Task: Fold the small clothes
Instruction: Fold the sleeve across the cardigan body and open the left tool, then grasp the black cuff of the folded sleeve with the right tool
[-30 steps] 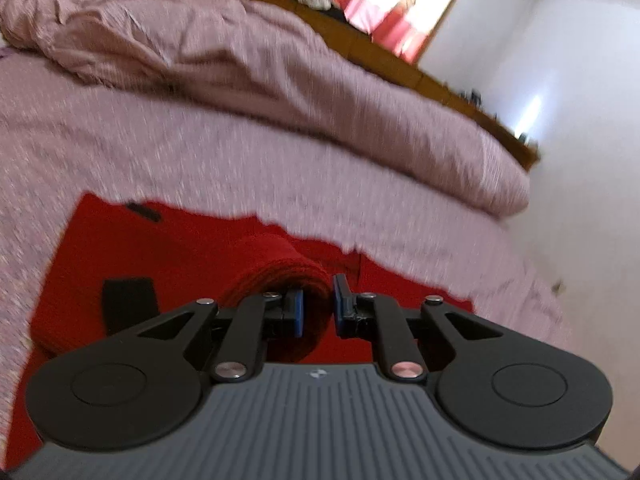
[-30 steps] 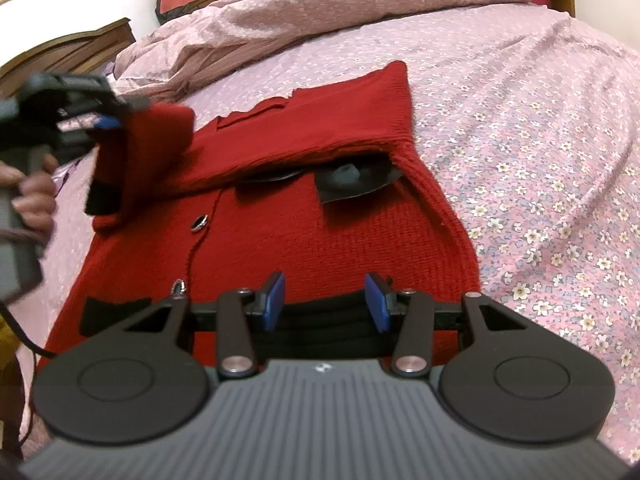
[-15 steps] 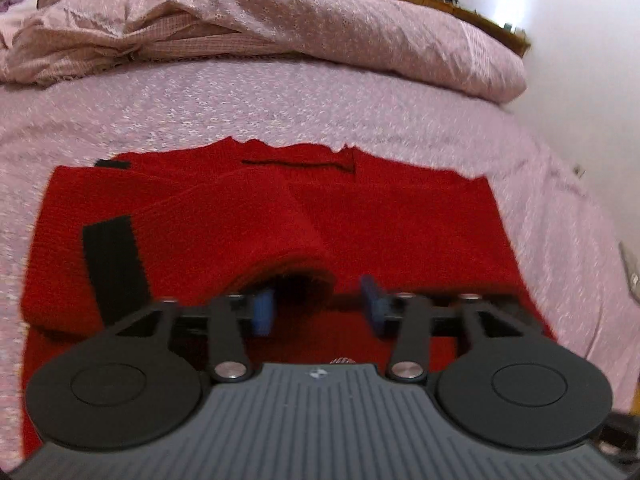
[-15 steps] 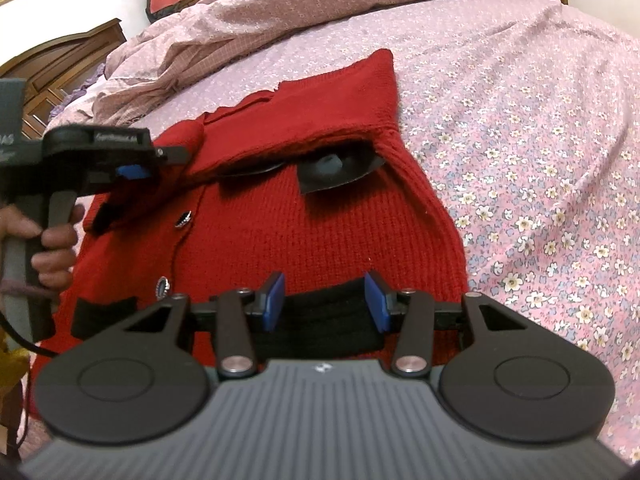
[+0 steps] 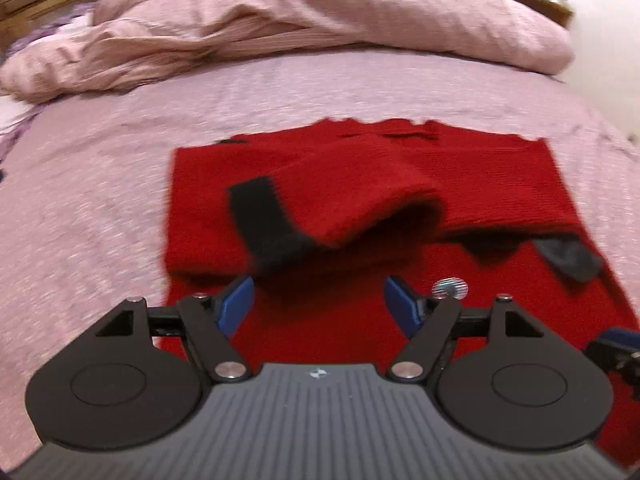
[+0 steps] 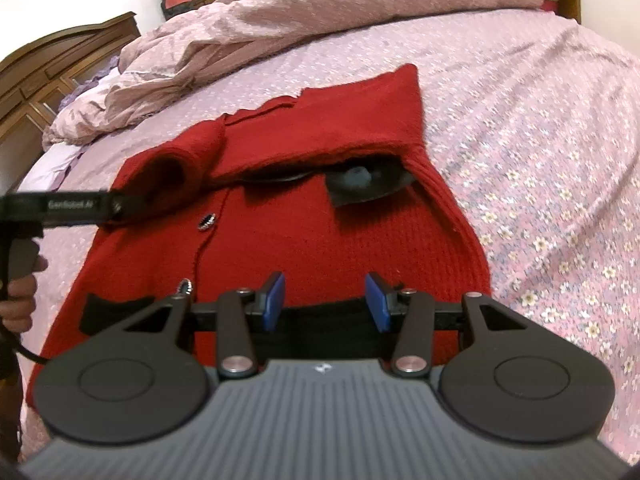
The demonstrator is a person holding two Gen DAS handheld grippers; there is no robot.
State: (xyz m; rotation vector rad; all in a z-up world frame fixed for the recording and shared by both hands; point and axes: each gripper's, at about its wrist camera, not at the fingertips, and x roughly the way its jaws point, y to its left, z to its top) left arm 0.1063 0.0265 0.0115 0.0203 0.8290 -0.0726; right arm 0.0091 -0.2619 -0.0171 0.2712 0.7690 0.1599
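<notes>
A red knit cardigan (image 5: 500,184) with black cuffs and silver buttons lies flat on the bed; it also shows in the right wrist view (image 6: 320,232). Both sleeves are folded across its chest. The left sleeve (image 5: 352,204) with its black cuff (image 5: 264,220) lies just beyond my left gripper (image 5: 318,300), which is open and empty. My right gripper (image 6: 325,300) is open and empty over the black hem band (image 6: 320,320). The left gripper shows at the left edge of the right wrist view (image 6: 60,210).
The bed has a pink floral sheet (image 6: 540,140). A rumpled pink duvet (image 5: 320,20) lies along the far side. A wooden headboard (image 6: 48,72) stands at the back left. A wall is to the right of the bed.
My left gripper carried the left sleeve across the chest, opened and let it go, then drew back. The sleeve now lies folded on the cardigan. The right gripper stayed open over the hem.
</notes>
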